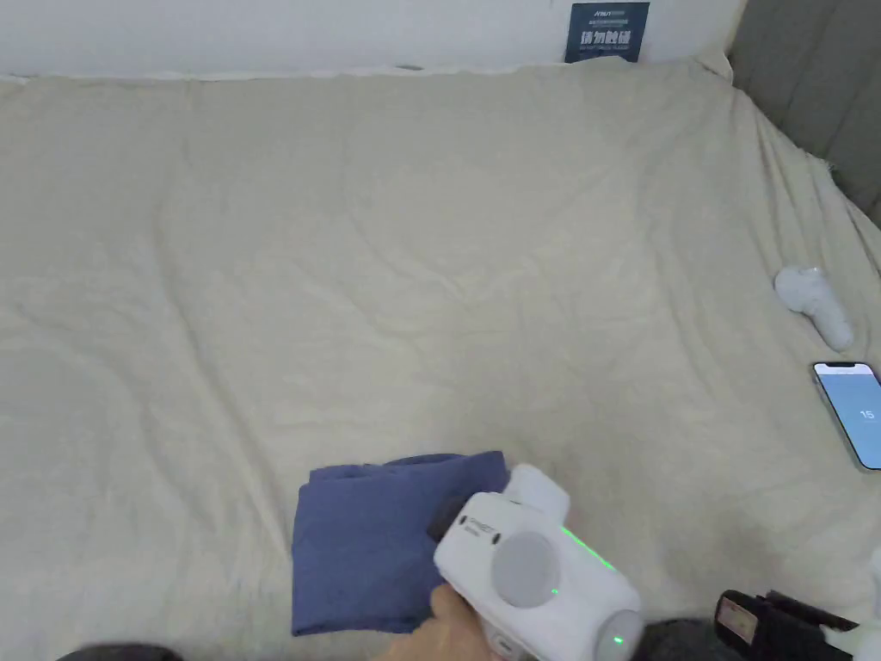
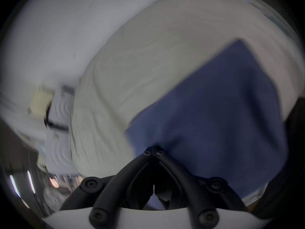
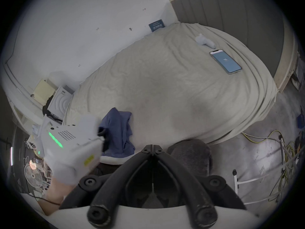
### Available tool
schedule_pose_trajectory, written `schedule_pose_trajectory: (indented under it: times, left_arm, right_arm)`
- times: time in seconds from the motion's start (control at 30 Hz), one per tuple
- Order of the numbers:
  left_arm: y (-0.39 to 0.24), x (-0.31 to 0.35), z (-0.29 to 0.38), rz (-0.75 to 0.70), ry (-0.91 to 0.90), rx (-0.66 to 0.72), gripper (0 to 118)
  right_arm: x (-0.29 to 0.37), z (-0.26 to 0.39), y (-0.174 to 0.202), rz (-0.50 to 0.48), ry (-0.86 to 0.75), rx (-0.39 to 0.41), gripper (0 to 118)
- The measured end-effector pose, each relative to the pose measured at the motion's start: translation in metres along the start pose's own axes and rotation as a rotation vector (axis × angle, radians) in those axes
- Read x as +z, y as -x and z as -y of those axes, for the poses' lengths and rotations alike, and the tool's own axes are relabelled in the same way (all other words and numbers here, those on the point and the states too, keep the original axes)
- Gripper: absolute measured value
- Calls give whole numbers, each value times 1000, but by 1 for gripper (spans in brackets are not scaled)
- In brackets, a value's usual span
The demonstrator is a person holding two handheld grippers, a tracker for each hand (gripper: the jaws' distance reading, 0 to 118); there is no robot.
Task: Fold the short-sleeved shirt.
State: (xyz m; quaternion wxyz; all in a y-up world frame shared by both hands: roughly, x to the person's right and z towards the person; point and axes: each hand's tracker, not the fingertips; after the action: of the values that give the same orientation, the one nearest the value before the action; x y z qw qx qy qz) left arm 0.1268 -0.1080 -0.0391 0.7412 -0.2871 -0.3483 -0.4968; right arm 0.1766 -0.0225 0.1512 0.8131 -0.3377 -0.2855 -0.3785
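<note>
the folded blue shirt (image 1: 370,542) lies at the near edge of the bed (image 1: 430,258). the left gripper (image 2: 153,151) hovers over the shirt's right side, jaws clenched on nothing. the right gripper (image 3: 153,148), jaws clenched and empty, hangs off the bed right of the shirt. the right gripper view shows a phone (image 3: 225,61) far right of the shirt.

Bed sheet (image 1: 430,258): phone (image 1: 852,413) at right edge; white handheld device (image 1: 813,303) just beyond; wall sign (image 1: 606,30) at far edge.

The folded shirt (image 1: 366,542) is laid on the bed (image 1: 430,258) near its front edge; a phone (image 1: 852,413) (beside a white device (image 1: 813,305)) is set at the right edge.
</note>
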Motion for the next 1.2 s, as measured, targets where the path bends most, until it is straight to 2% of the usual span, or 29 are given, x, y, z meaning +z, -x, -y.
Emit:
schedule_pose_trajectory:
  times: [0.03, 0.17, 0.27, 0.33, 0.4, 0.43, 0.53, 0.57, 0.6, 0.7, 0.73, 0.9, 0.97, 1.03, 1.07, 1.13, 1.17, 1.2]
  left_arm:
    - [-17, 5, -11, 7, -30, -10, 0]
    - [-31, 9, -33, 223, -103, 38, 0]
    - [8, 2, -27, 404, -75, 145, 0]
    - [62, 2, -6, 581, -100, 290, 0]
    - [124, -8, 23, 798, -112, 402, 0]
    - [152, -10, 40, 850, -109, 482, 0]
    - [226, -31, 96, 897, -59, 687, 0]
    - [244, -39, 115, 841, -71, 707, 0]
    - [262, -49, 133, 831, -75, 741, 0]
    - [290, -78, 177, 812, -44, 814, 0]
    - [293, -86, 188, 851, -41, 841, 0]
    - [281, -113, 207, 1048, -22, 911, 0]
    - [279, -127, 206, 1156, -8, 908, 0]
    - [275, -131, 203, 1147, 0, 912, 0]
    - [274, -134, 202, 1146, -4, 898, 0]
    - [277, -143, 203, 1145, -8, 898, 0]
    - [277, -145, 202, 1149, -14, 898, 8]
    - [277, -144, 201, 1155, -14, 901, 33]
  right_arm:
    - [2, -1, -3, 17, -1, -6, 0]
    - [12, -2, -12, 84, -7, -4, 0]
    - [10, -7, -12, 96, 1, -3, 0]
    - [-1, -14, -1, 95, 20, 33, 0]
    - [-20, -22, 15, 40, 45, 77, 0]
    - [-32, -26, 25, -1, 63, 98, 0]
    - [-78, -34, 56, -159, 142, 135, 0]
    - [-95, -36, 66, -226, 174, 138, 0]
    - [-113, -37, 71, -310, 203, 130, 0]
    - [-166, -36, 81, -574, 319, 36, 0]
    - [-182, -35, 80, -612, 354, 18, 0]
    - [-239, -25, 65, -597, 500, -11, 0]
    - [-252, -22, 46, -654, 523, -87, 0]
    - [-255, -19, 32, -751, 546, -240, 0]
    - [-253, -19, 28, -726, 517, -261, 0]
    - [-249, -18, 24, -725, 496, -249, 0]
    - [-249, -18, 23, -722, 499, -244, 0]
    - [-248, -18, 23, -722, 497, -243, 0]
